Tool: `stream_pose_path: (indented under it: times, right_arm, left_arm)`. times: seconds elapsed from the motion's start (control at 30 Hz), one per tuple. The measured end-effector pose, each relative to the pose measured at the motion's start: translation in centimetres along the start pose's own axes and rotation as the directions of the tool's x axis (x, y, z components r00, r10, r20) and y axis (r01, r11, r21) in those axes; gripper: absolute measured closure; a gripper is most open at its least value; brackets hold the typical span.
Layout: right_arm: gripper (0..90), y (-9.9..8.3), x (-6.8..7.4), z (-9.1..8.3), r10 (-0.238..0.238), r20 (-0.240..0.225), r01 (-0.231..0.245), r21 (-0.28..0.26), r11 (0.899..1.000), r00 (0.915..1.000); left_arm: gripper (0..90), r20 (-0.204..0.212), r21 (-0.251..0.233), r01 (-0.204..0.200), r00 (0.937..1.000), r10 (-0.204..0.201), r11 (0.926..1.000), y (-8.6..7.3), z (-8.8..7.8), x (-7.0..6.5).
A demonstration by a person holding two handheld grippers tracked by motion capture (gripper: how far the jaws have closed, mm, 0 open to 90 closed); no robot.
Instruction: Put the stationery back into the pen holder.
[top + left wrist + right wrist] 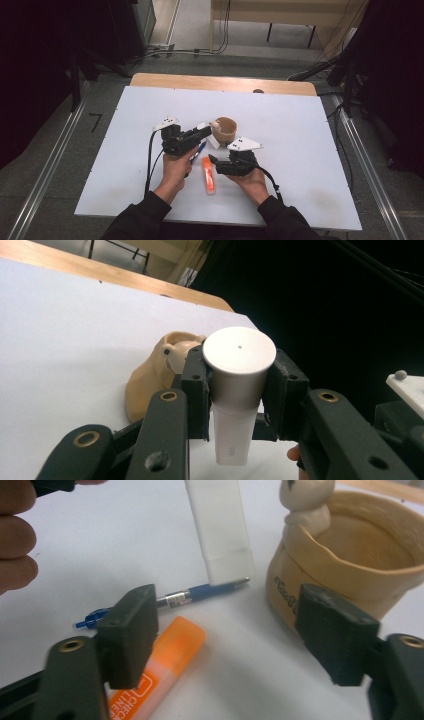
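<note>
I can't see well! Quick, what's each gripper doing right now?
Left gripper: closed on the white tube.
Right gripper: open, holding nothing.

Left tongs are clamped tight, tipped upward off the bench. Right tongs sit wide apart, low and level, both hands close together.

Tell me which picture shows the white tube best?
The left gripper view: the white tube stands close up, clamped between the left gripper's jaws, round cap toward the camera. The right gripper view shows its lower end; the high view, a small white bit.
</note>
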State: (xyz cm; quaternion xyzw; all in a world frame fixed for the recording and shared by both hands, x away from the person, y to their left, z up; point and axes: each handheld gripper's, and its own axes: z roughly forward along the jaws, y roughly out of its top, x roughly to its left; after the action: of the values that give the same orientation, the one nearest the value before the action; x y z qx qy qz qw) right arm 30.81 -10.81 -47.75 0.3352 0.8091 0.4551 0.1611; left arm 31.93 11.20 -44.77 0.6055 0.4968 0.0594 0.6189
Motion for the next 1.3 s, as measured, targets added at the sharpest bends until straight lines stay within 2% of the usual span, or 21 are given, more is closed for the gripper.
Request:
stream_pose_path:
  times: [0.13,0.43,0.7,1.03,1.3]
  right_arm:
    - [17.6,-0.1,-0.4,0.1,0.031,-0.003,-0.031,0.02,0.999,0.9995]
    - [17.0,-0.3,-0.4,0.3,0.027,0.002,-0.027,0.028,0.999,0.9996]
    - [17.1,-0.3,-0.4,0.3,0.028,0.005,-0.028,0.032,0.999,0.9996]
    - [17.2,-0.4,-0.5,0.3,0.032,0.004,-0.032,0.033,0.999,0.9995]
    - [17.2,-0.4,-0.6,0.2,0.037,0.004,-0.037,0.03,0.999,0.9993]
  left_arm:
    - [67.3,-0.005,-0.005,0.0,1.0,0.0,1.0,0.2,0.3,0.1]
    - [67.2,0.001,-0.028,0.005,1.0,-0.005,0.9996,1.6,1.1,-0.1]
    - [67.2,0.003,-0.014,0.002,1.0,-0.002,0.9999,2.5,2.4,-0.6]
    - [67.2,0.009,0.004,-0.021,0.9997,0.02,0.9998,3.2,4.3,-1.3]
    - [67.2,-0.018,0.015,-0.037,0.9992,0.037,0.9992,3.9,5.7,-1.1]
